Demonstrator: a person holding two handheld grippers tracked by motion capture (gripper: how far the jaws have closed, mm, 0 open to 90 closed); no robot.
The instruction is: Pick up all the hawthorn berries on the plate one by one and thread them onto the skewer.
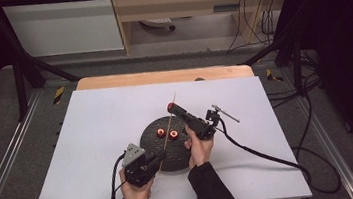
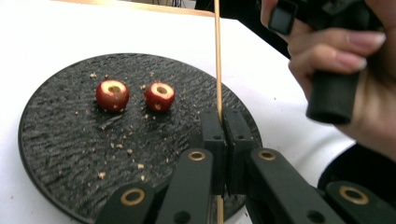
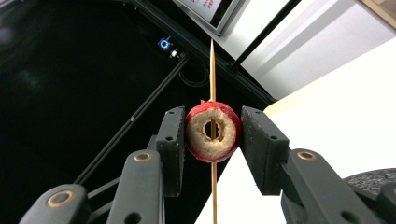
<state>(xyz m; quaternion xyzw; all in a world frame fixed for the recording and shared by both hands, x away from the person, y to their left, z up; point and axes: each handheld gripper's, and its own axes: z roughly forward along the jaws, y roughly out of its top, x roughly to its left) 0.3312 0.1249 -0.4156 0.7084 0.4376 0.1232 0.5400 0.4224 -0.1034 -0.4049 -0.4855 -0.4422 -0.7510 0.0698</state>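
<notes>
Left gripper (image 2: pixel 219 154) jaws clenched on the bamboo skewer (image 2: pixel 217 60), holding it stiff as a spike over the black round plate (image 2: pixel 56 154). Two cored red fruits (image 2: pixel 112 94) (image 2: pixel 159 96) wait on the plate, likely next. Right gripper (image 3: pixel 213 140) jaws grasp a third cored fruit (image 3: pixel 201 140) sideways above the desk (image 1: pixel 96 118), so its hole takes the skewer.

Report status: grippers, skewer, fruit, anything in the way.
Left gripper shut on skewer. Right gripper shut on cored red fruit, skewer through its hole. Two more fruits on black plate. Nothing blocking.
</notes>
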